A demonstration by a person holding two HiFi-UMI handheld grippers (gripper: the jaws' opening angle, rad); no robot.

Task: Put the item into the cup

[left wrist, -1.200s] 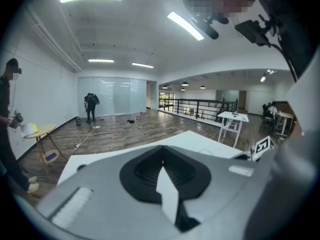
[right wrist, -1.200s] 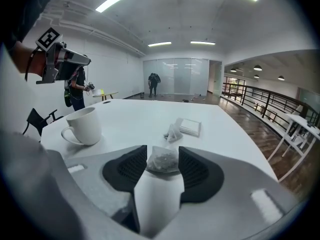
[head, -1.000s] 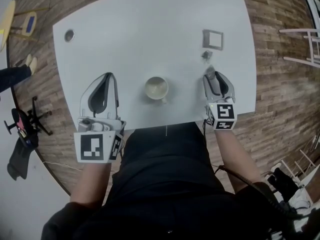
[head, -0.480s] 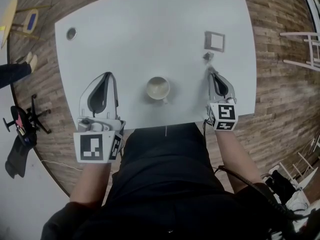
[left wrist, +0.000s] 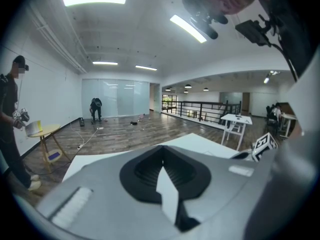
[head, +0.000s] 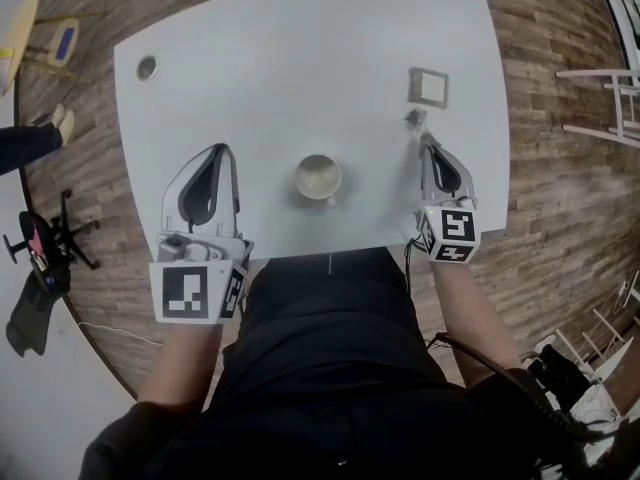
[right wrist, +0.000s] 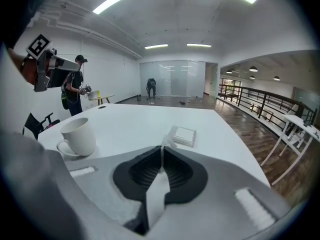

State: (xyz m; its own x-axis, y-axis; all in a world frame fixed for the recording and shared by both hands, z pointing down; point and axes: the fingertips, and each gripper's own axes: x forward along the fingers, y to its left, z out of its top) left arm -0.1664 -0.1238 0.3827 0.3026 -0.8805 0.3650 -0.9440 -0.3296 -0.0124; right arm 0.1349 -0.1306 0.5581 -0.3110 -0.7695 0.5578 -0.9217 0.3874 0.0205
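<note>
White table (head: 300, 48) carries a cream cup (head: 318, 178) near the middle of its near edge. The right gripper (head: 424, 139) has just been closing its jaws, which now pinch the small pale item (head: 413, 117) at their tips. The item sits toward the right edge, just short of a square white pad (head: 428, 86). The left gripper (head: 219, 150) sits by the near-left edge, jaws together, nothing between them.

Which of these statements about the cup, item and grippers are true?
1. The cup stands upright on the table between the grippers. True.
2. The small item lies in the cup. False: the right gripper, whose jaws have just been closing, pinches it.
3. The left gripper holds the cup. False: it is shut, empty, apart from it.
4. A square pad lies beyond the right gripper. True.
</note>
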